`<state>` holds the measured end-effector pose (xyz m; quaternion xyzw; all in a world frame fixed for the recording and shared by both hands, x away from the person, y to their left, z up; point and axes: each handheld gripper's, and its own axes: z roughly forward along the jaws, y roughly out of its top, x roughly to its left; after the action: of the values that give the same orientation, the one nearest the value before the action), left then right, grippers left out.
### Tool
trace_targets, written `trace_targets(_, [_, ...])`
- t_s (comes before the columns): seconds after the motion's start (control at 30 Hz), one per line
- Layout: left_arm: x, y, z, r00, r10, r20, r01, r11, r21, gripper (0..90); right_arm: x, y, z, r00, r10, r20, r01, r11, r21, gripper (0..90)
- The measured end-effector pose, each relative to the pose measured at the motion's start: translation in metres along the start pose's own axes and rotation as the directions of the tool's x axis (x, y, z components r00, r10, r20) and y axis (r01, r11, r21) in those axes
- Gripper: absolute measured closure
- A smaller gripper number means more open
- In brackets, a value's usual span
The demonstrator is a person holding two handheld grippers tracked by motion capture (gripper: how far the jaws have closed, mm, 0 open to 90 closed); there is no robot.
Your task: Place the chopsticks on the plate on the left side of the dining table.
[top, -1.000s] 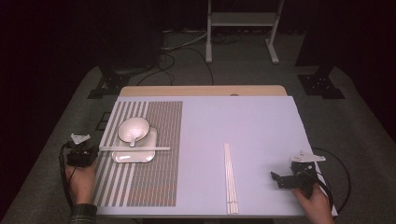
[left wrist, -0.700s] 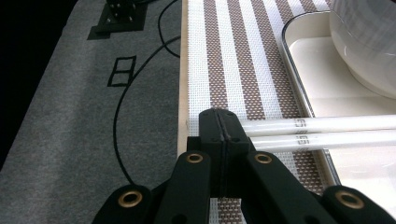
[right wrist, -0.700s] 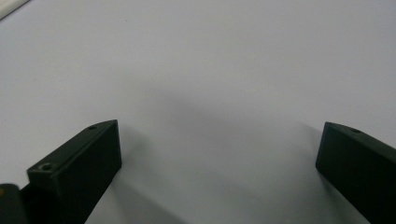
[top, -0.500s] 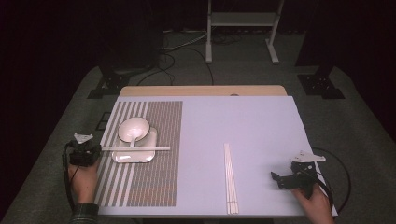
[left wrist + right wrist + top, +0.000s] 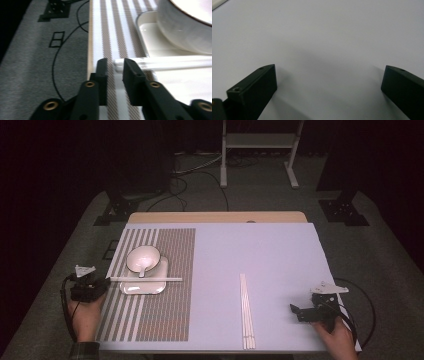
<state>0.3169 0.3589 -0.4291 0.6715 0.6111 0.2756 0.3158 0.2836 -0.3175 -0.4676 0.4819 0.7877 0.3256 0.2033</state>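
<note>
On the pale table (image 5: pixel 280 250), a striped mat (image 5: pixel 170 305).

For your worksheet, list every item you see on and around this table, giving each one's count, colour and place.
table cover: one, pale lilac, across the tabletop
placemat: one, brown and white stripes, left part
plate: one, white, rectangular, on the placemat
bowl: one, white, on the plate's far end
spoon: one, white, in the bowl
single chopstick: one, white, lying across the plate
chopstick bundle: count unclear, white, near edge, right of centre
metal stand: one, grey, on the floor beyond
left tool: one, black, placemat's left edge; jaws have just been opening, chopstick tip between them, unpinched
right tool: one, black, near right corner, open, nothing between
</note>
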Motion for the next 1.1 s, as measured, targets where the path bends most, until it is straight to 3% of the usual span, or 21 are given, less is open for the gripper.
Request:
trace_targets(0.2, [-0.006, -0.008, -0.009, 0.9977, -0.004, 0.067, 0.002, 0.9999, 0.016, 53.7, 0.0, 0.0, 0.0, 1.0, 0.0, 0.0, 0.0, 1.0, 0.0, 0.0])
trace_targets(0.6, [-0.028, -0.017, -0.026, 0.9903, 0.023, 0.137, -0.022, 0.9997, -0.008, 18.8, 0.0, 0.0, 0.0, 1.0, 0.0, -0.001, 0.0, 1.0, 0.0, 0.0])
trace_targets(0.8, [-0.042, -0.018, -0.032, 0.9829, 0.053, 0.176, -0.046, 0.9981, -0.041, 9.5, 0.0, 0.0, 0.0, 1.0, 0.0, 0.0, 0.0, 1.0, 0.0, 0.0])
trace_targets(0.93, [-0.052, -0.018, -0.033, 0.9756, 0.08, 0.205, -0.072, 0.9965, -0.042, 2.4, 0.0, 0.0, 0.0, 1.0, 0.0, 0.0, 0.0, 1.0, 0.0, 0.0])
trace_targets(1.1, [-0.066, -0.018, -0.034, 0.9641, 0.119, 0.237, -0.108, 0.9923, -0.059, 0.0, 0.0, 0.0, 0.0, 1.0, 0.0, -0.001, 0.0, 1.0, 0.0, 0.0])
